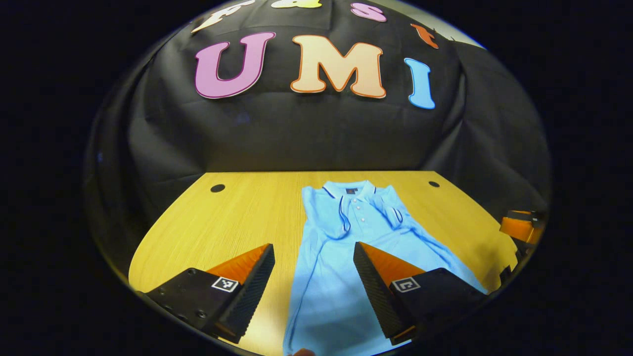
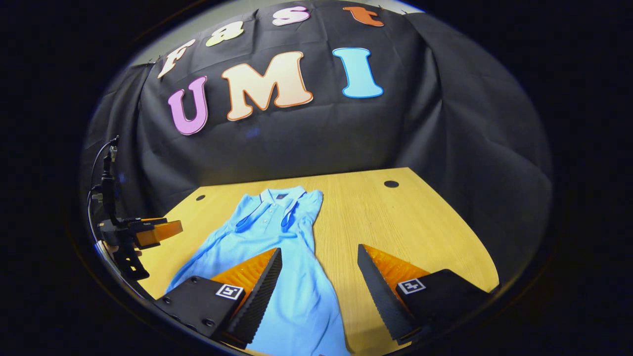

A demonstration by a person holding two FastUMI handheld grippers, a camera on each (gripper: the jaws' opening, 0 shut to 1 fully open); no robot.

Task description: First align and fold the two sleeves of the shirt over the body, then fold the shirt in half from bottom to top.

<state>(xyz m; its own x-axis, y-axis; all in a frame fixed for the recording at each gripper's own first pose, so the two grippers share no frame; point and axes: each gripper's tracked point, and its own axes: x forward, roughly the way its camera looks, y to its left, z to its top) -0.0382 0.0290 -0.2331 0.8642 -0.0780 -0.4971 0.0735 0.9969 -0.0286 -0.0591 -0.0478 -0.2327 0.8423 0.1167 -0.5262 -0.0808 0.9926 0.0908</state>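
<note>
Left gripper view: my left gripper (image 1: 314,277) spread wide, holding nothing, light-blue shirt (image 1: 341,257) flat on the table (image 1: 222,222) straight ahead, sleeves folded in, right gripper view: my right gripper (image 2: 319,279) also wide, shirt (image 2: 282,247) ahead-left, left gripper (image 2: 143,232) far left.

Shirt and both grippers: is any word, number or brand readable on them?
Shirt: a small dark patch inside the collar, too small to read.
Left gripper: square coded markers, a pattern, no words.
Right gripper: the same kind of markers, no words.
Nothing here is readable.
</note>
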